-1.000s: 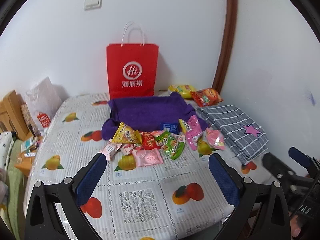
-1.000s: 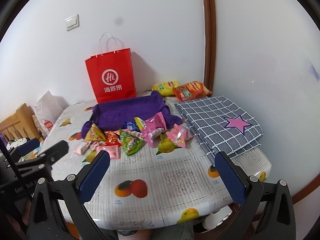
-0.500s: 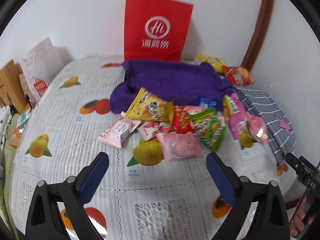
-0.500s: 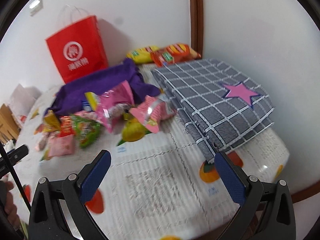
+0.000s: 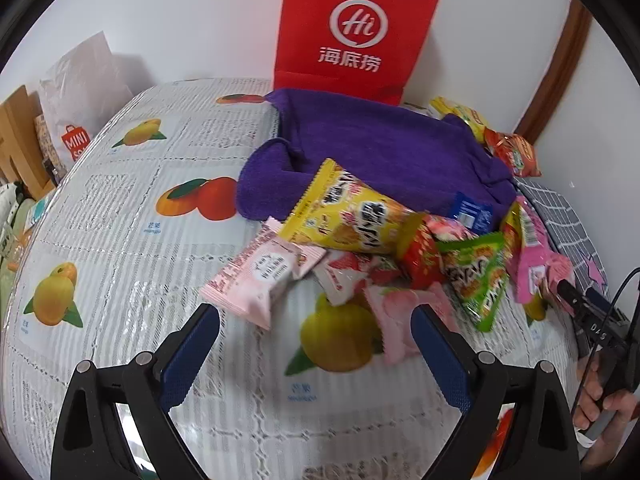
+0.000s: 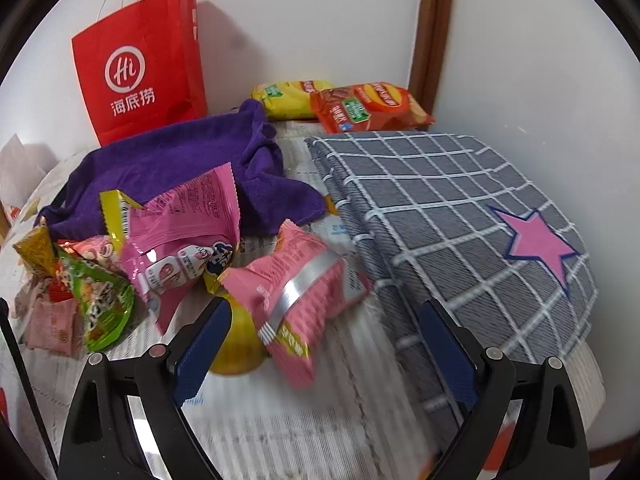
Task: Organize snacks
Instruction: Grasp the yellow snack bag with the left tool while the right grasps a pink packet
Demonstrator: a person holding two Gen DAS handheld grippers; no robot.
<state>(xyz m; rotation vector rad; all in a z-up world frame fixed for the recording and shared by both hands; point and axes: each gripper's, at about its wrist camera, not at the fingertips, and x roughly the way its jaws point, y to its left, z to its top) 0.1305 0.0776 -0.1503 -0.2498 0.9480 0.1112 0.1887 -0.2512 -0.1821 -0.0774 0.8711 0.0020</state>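
A heap of snack packets lies on the fruit-print tablecloth (image 5: 120, 240) in front of a purple towel (image 5: 380, 152). Nearest my open left gripper (image 5: 316, 344) are a pale pink packet (image 5: 260, 276), a yellow bag (image 5: 348, 216), a peach-print pink packet (image 5: 404, 312) and a green packet (image 5: 480, 280); nothing sits between its fingers. My right gripper (image 6: 326, 344) hangs low over a pink packet with a silver stripe (image 6: 296, 292). Its jaws are closing, and the packet's near end lies between the fingers without touching the pads. A bigger pink bag (image 6: 188, 232) stands to the left of that packet.
A red paper bag (image 5: 352, 36) leans on the wall behind the towel. A folded grey checked cloth (image 6: 460, 220) with a pink star covers the right side. Two chip bags (image 6: 368, 106) lie in the back corner. A white shopping bag (image 5: 80, 100) stands off the table's left.
Both grippers have come down and forward towards the snack heap, so the packets now fill both views. The right gripper has swung right, towards the striped pink packet and checked cloth.
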